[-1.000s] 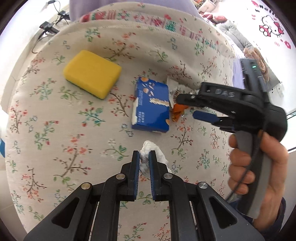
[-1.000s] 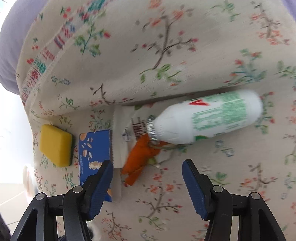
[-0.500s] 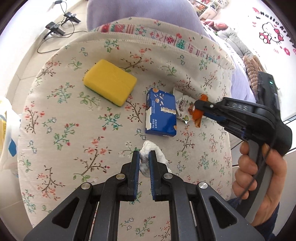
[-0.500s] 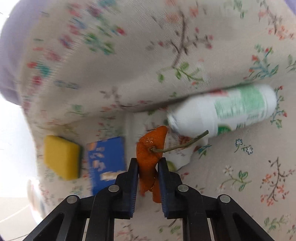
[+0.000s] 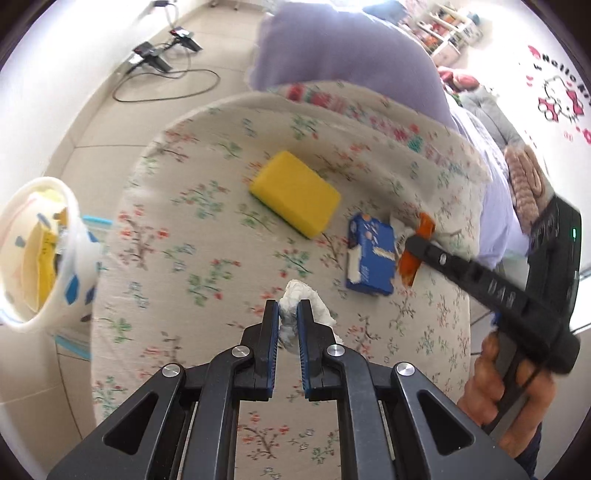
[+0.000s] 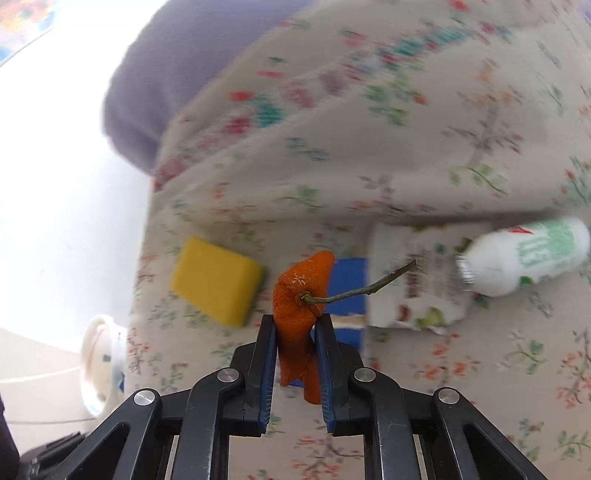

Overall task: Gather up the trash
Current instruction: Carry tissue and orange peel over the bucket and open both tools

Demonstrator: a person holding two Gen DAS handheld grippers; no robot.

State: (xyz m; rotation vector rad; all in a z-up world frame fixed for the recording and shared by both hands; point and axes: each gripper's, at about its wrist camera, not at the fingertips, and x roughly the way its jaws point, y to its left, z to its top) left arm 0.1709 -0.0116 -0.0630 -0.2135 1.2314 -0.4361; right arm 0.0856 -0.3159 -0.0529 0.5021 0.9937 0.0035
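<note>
This looks like a bedroom or playroom in a home. A floral cotton cover (image 5: pixel 207 229) drapes a soft padded surface with a lilac pillow (image 5: pixel 343 48) at its far end. Pink cartoon-cat decals (image 5: pixel 557 99) dot the white wall, shelves of small colourful things (image 5: pixel 447 33) stand beyond, and the floor is pale tile (image 5: pixel 92 122).

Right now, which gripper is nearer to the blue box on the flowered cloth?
Right. The right gripper, shut on the orange peel, is beside the blue box at its right edge. The left gripper, shut on the white tissue, is farther off.
</note>
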